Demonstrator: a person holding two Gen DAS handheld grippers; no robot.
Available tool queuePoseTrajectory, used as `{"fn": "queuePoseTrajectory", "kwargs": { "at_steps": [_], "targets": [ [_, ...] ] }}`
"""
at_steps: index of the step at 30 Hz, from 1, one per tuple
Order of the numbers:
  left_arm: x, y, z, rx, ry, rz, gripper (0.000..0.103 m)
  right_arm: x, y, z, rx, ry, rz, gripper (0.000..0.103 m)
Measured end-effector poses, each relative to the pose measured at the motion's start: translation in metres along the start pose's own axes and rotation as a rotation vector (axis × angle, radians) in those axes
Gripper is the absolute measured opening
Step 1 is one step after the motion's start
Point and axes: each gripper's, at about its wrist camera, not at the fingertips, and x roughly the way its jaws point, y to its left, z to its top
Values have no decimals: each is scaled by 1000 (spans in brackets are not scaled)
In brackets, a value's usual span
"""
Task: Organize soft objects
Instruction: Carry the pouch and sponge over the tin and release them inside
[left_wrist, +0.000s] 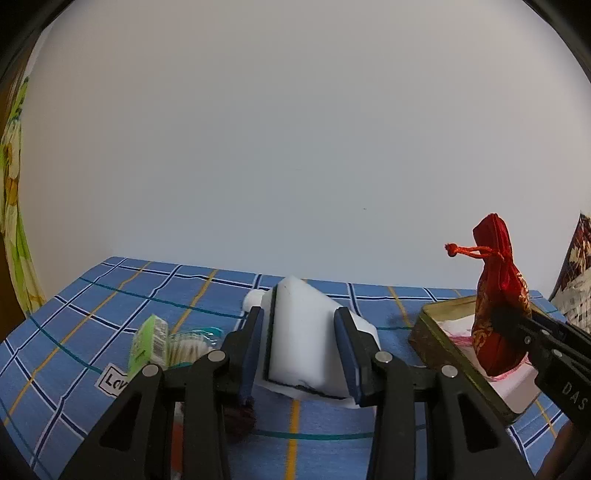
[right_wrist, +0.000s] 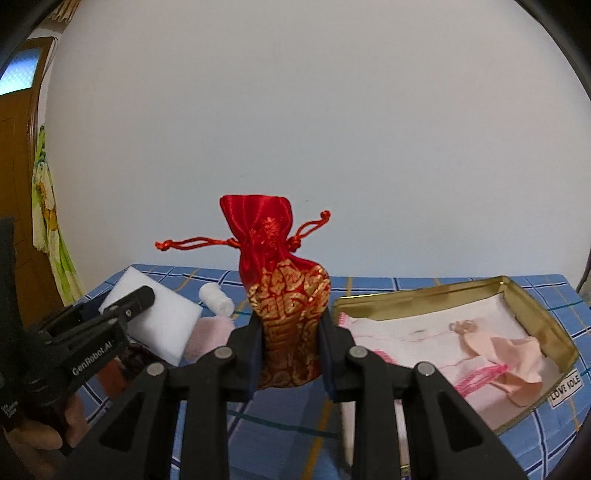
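Only the right wrist view shows the tin's (right_wrist: 532, 295) cloths (right_wrist: 424, 332); the right gripper (right_wrist: 290, 347) pinches a red pouch (right_wrist: 284, 295), the left gripper (left_wrist: 301, 350) a white sponge (left_wrist: 303, 332).

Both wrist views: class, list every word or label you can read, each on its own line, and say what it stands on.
"GenRobot.AI": side of the left gripper.
"LOVE SOLE": white label on the tin's front wall.
"Lov", cut off by the gripper: white label near the tablecloth.
"DAS", cut off: body of the right gripper.
Print on the green packet: too blurred.
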Motion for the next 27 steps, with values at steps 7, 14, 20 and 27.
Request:
{"fn": "queuePoseTrajectory", "kwargs": {
  "at_steps": [7,14,20,27],
  "targets": [
    [2,-19,-2,15,12,-10,42,-15,-23,-1,11,-16,-33,26],
    [-1,-40,0,22,9,-27,42,-29,-46,0,27,-30,-70,26],
    [-2,-60,1,29,5,-54,42,-38,-64,0,40,-41,-105,26],
    [-3,-80,4,41,-4,-89,42,-46,-84,3,60,-56,-149,26]
  ]
}}
